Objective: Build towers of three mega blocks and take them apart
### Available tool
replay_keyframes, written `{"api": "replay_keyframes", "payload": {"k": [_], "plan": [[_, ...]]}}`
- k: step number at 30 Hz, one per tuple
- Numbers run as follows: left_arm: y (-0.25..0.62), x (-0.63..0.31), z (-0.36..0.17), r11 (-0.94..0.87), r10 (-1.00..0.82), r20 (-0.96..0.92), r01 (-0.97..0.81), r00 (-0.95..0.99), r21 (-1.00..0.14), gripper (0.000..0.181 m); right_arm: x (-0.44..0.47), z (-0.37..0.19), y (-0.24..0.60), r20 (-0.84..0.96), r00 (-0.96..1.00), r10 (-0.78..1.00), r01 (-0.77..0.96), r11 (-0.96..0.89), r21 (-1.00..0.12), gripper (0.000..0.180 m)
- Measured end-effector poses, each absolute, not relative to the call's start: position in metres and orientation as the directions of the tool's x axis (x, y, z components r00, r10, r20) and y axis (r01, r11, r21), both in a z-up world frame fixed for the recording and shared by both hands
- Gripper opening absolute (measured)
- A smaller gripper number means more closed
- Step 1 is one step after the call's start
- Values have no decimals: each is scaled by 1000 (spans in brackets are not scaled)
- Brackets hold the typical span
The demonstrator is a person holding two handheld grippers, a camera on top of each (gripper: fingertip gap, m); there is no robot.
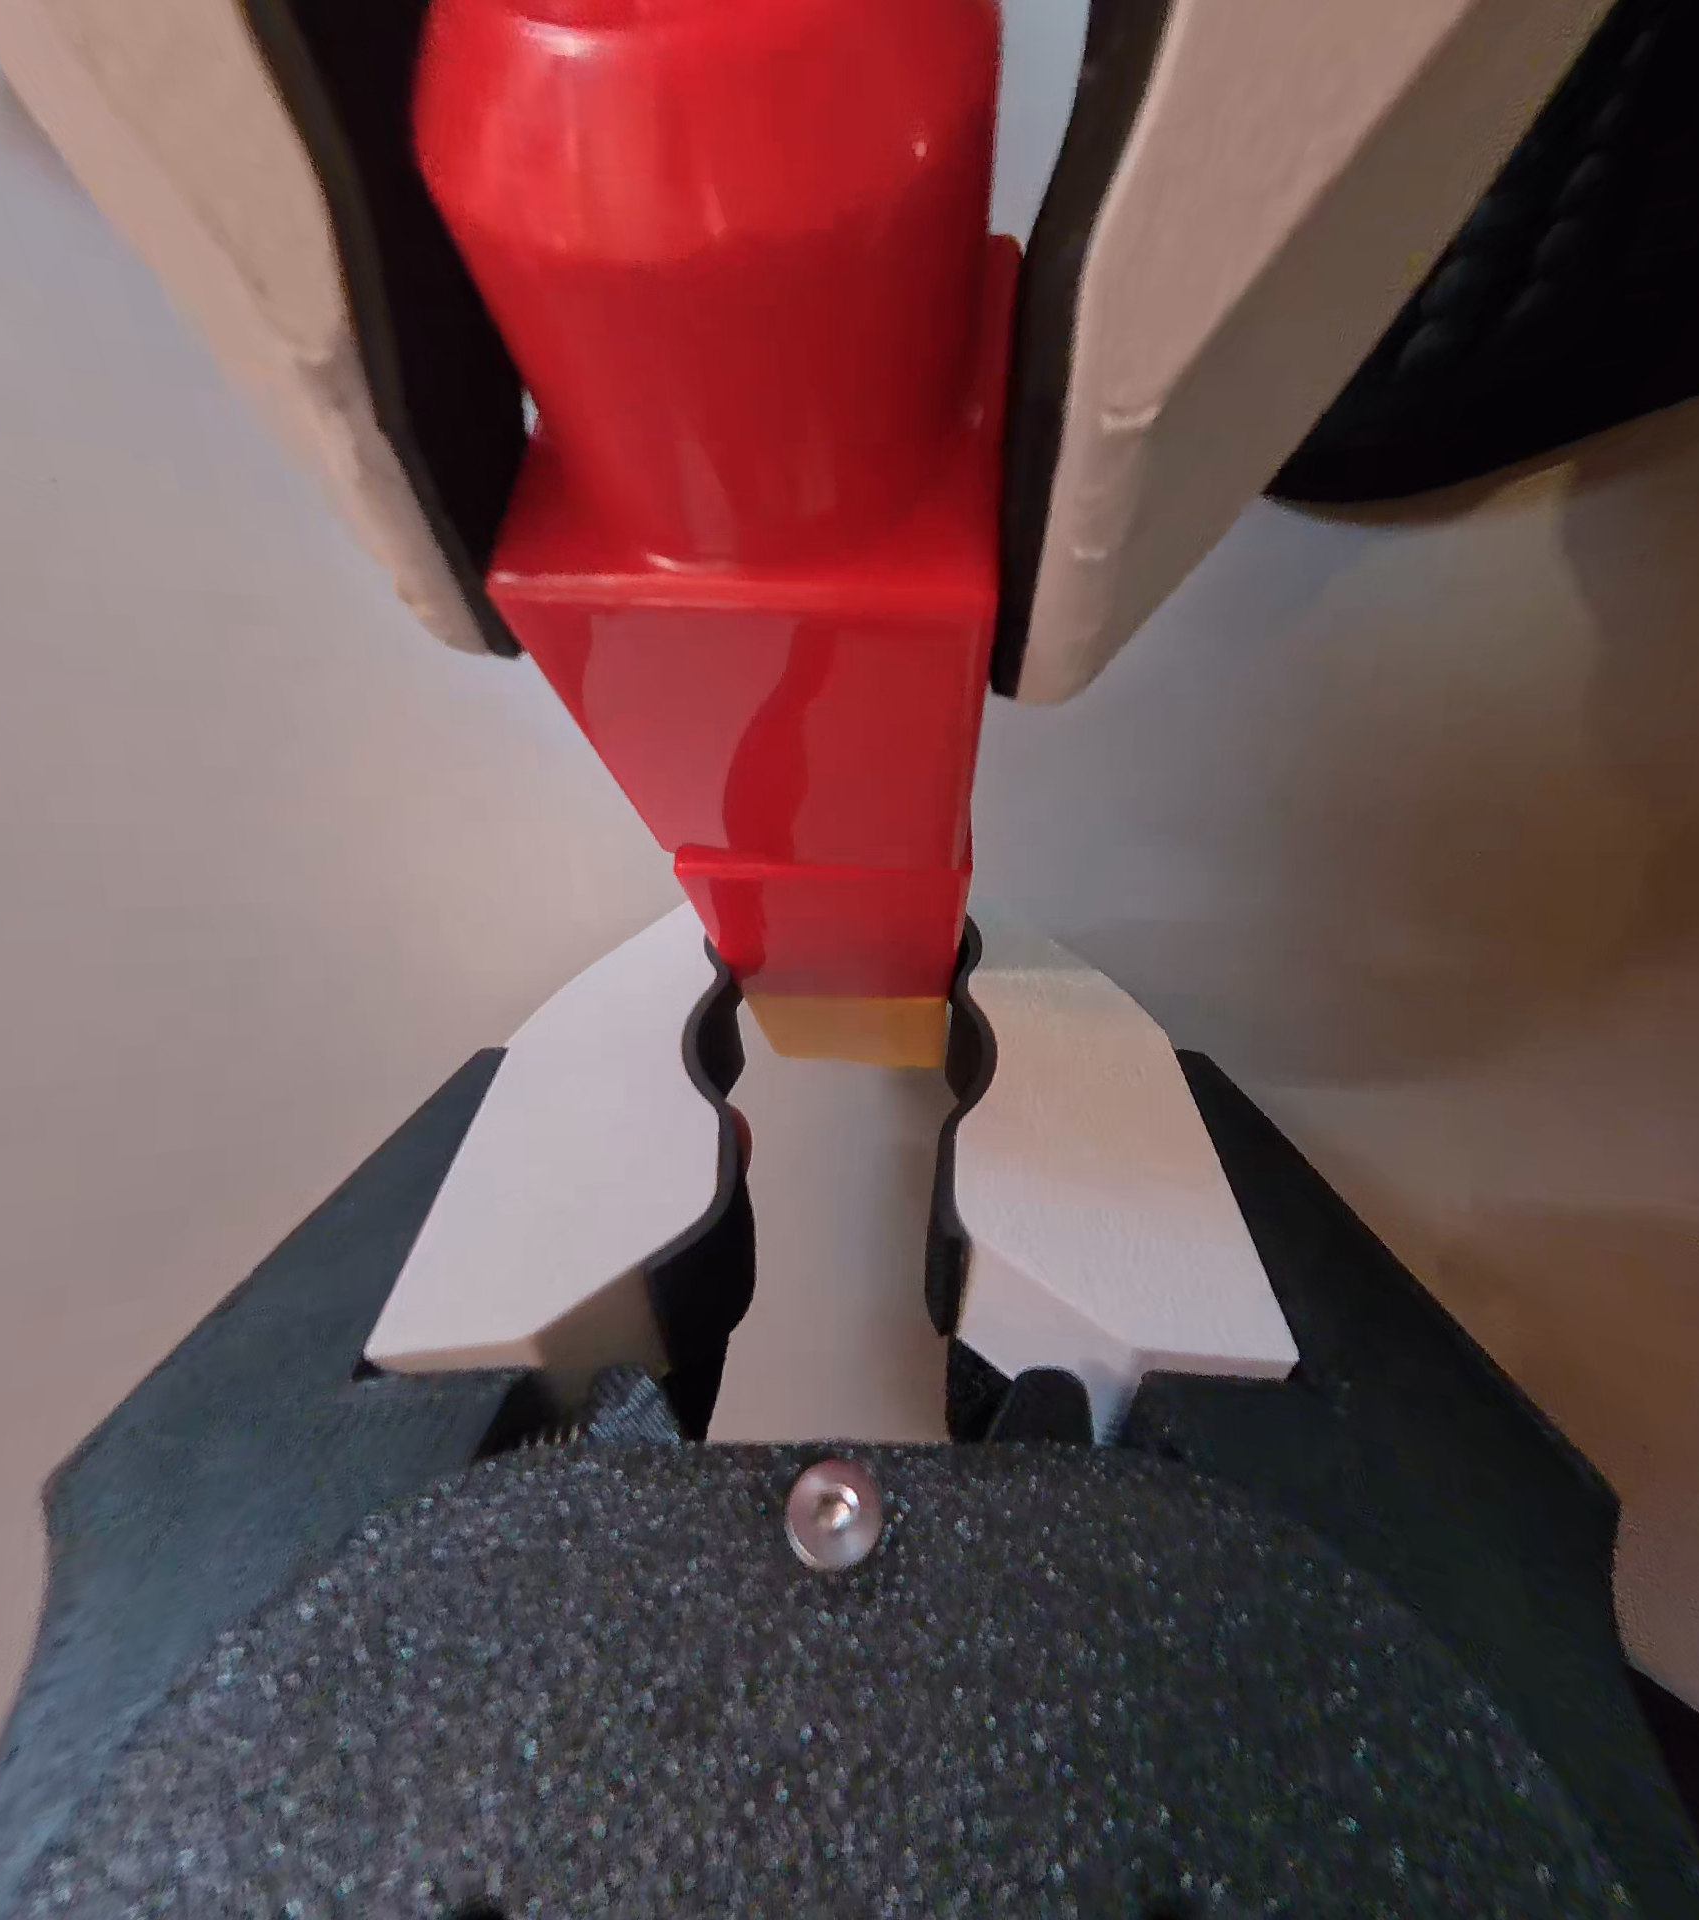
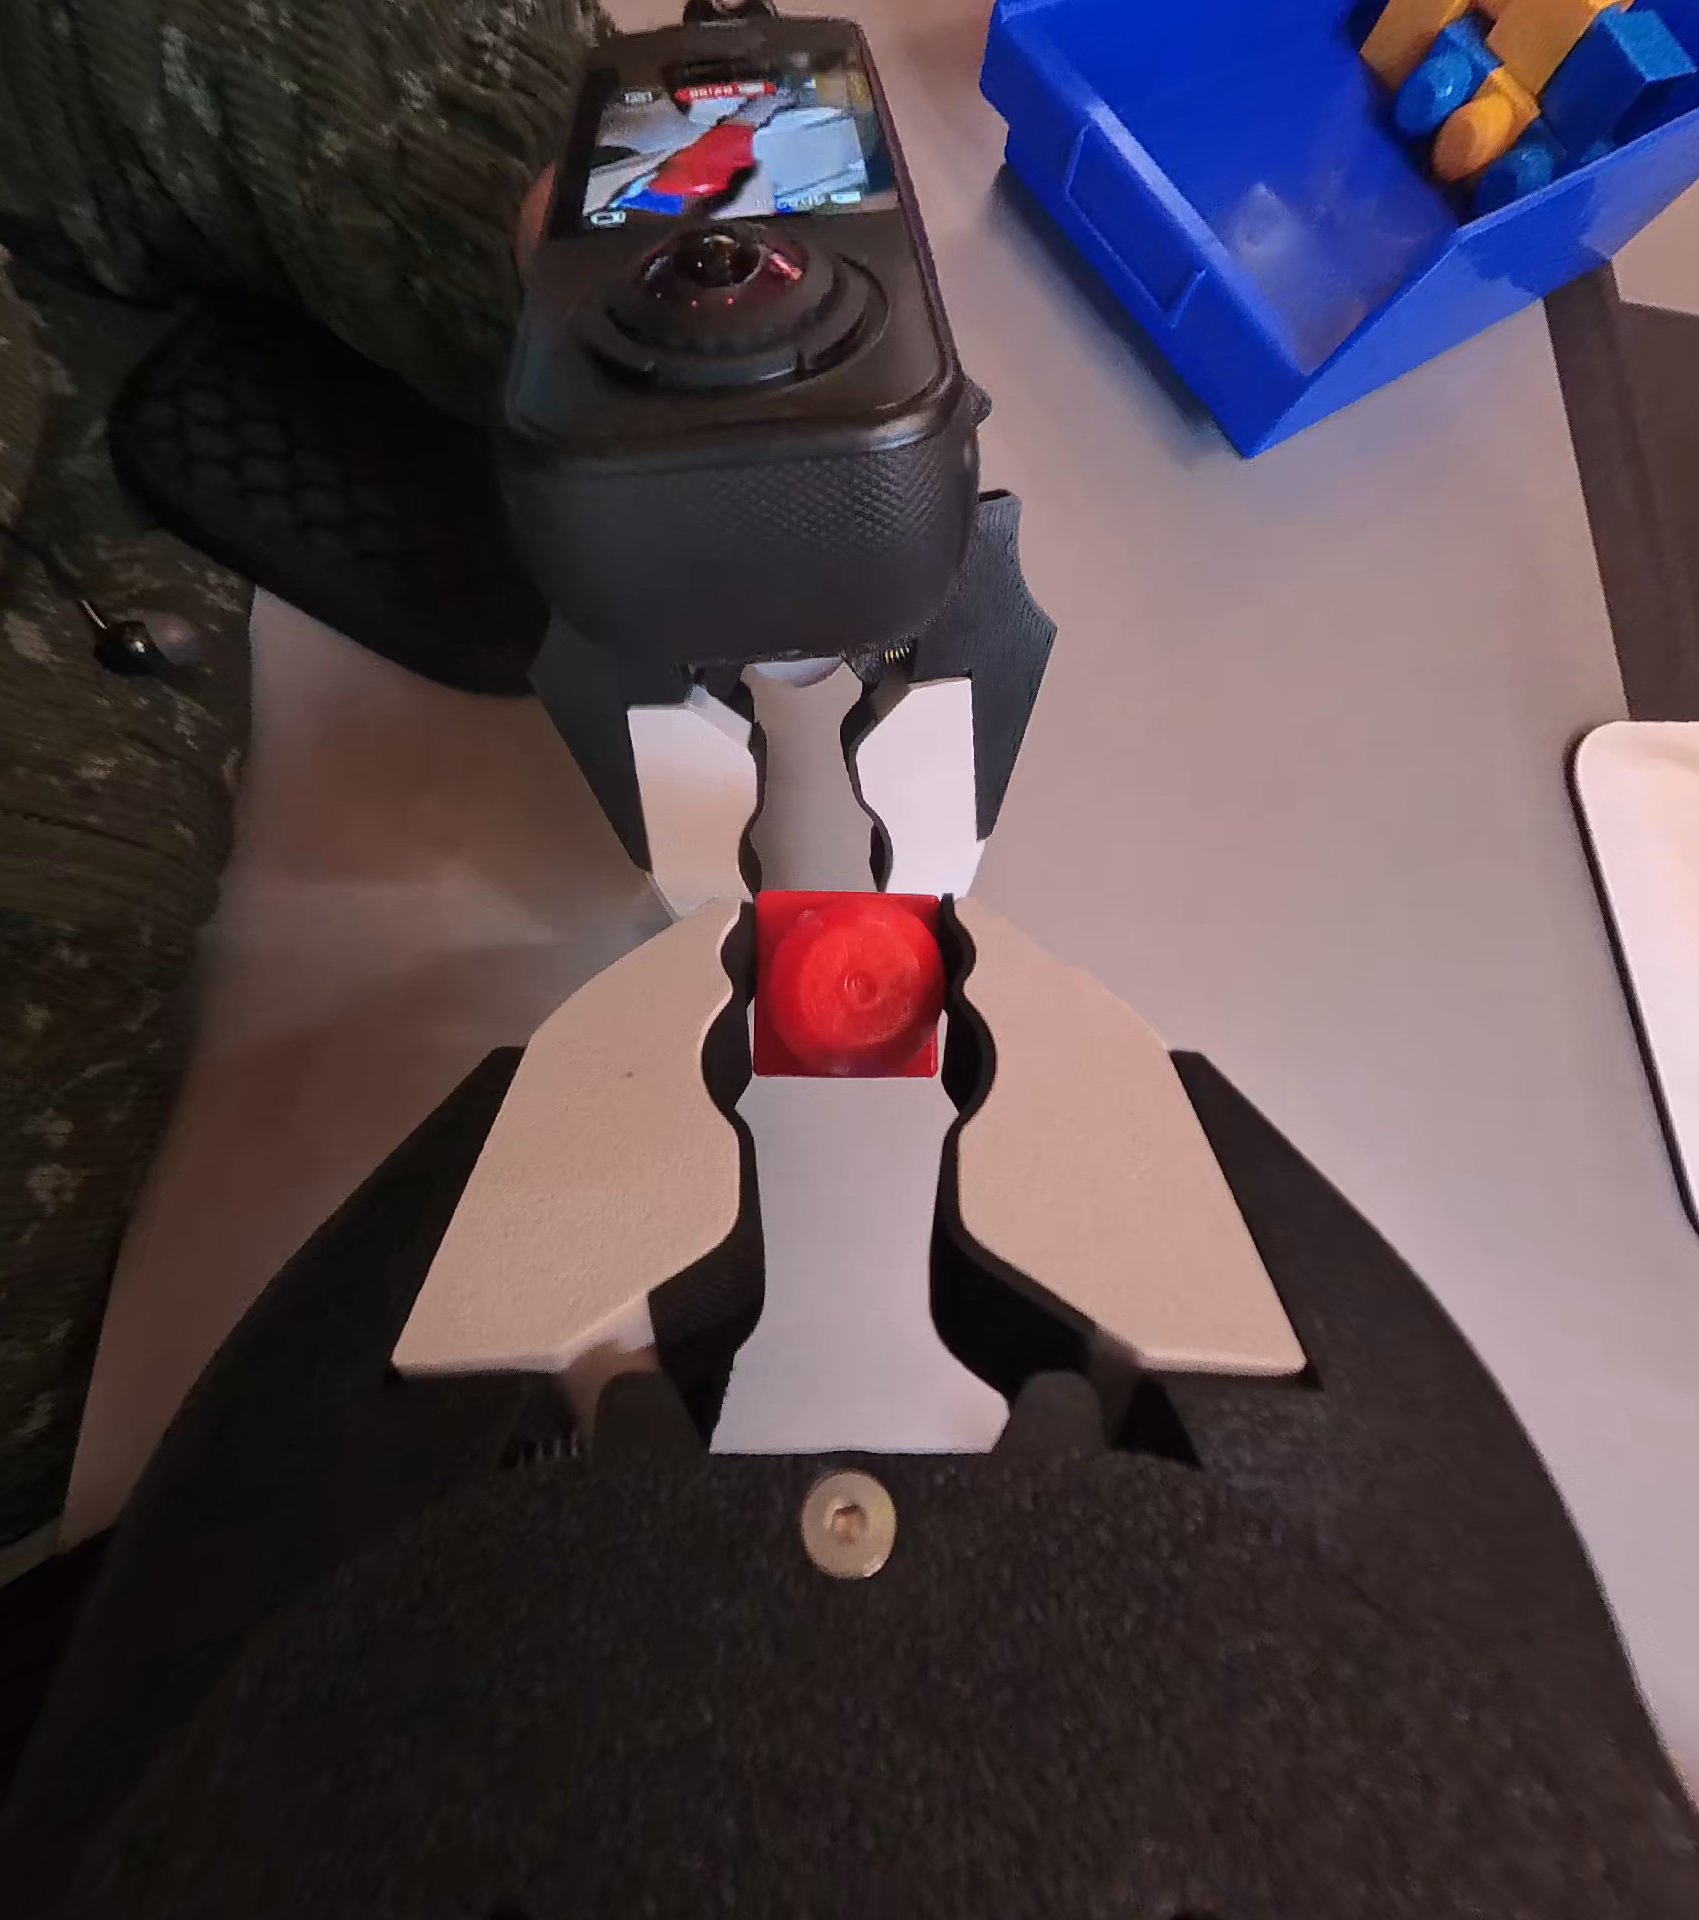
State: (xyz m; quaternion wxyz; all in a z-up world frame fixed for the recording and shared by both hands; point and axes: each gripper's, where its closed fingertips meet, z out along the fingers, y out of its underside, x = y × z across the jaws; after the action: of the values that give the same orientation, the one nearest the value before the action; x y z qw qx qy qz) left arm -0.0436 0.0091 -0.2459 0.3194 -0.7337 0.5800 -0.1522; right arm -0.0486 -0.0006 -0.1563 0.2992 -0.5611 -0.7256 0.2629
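Note:
A tower of blocks is held between both grippers above the grey table (image 2: 1240, 727). In the left wrist view it shows a top red block (image 1: 720, 665) with its round stud, a second red block (image 1: 824, 914) under it, and a yellow block (image 1: 855, 1029) at the far end. My left gripper (image 1: 840, 987) is shut on the tower's lower end, at the second red and yellow blocks. My right gripper (image 2: 845, 997) is shut on the top red block (image 2: 845, 997), seen stud-on. The left gripper (image 2: 814, 883) faces it from the far side. The lower blocks are hidden in the right wrist view.
A blue bin (image 2: 1188, 260) with yellow and blue blocks stands at the back right. A white square pad (image 2: 1655, 831) lies at the right edge on a dark strip. A person's camouflage sleeve (image 2: 45, 623) fills the left side. My right fingertips sit around 9 centimeters from my left ones.

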Motion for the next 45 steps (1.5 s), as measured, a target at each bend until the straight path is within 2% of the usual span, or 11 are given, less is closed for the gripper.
{"api": "replay_keyframes", "payload": {"k": [4, 8, 14, 15, 17, 20, 23, 28, 31, 35, 45], "plan": [[6, -40, -243, -110, -954, -137, -734, 267, -670, 37, -49, -153, -4, 133, -211, 968, 635, 239, -734, 34], [7, -43, -246, -110, -953, -140, -738, 268, -666, 37, -43, -144, -2, 166, -203, 965, 623, 259, -738, 48], [9, -44, -252, -105, -951, -156, -754, 267, -649, 37, -37, -143, -2, 186, -205, 961, 651, 276, -707, 45], [8, -44, -252, -101, -952, -159, -756, 262, -646, 37, -36, -147, -3, 178, -215, 960, 666, 277, -692, 33], [8, -45, -253, -94, -950, -170, -761, 261, -642, 37, -35, -150, -3, 174, -220, 960, 685, 279, -673, 29], [14, -41, -239, -62, -934, -209, -707, 289, -704, 38, -32, -141, 0, 185, -207, 961, 686, 277, -673, 29], [29, -42, -214, -44, -896, -235, -600, 378, -798, 77, -16, -114, 11, 212, -173, 962, 695, 271, -666, 29], [40, -55, -152, 1, -859, -131, -254, 495, -967, 40, 43, -44, 80, 367, 9, 930, 791, 219, -572, 29], [52, -78, -128, 19, -819, -67, -88, 570, -996, 1, 91, -9, 135, 393, 152, 907, 842, 90, -533, 29], [61, -100, -118, 11, -792, -3, 9, 610, -1000, 0, 151, -10, 200, 330, 327, 886, 849, -122, -514, 29], [74, -119, -122, 20, -744, 6, 31, 668, -999, 0, 226, -133, 287, 138, 554, 821, 756, -426, -496, 29]]}}
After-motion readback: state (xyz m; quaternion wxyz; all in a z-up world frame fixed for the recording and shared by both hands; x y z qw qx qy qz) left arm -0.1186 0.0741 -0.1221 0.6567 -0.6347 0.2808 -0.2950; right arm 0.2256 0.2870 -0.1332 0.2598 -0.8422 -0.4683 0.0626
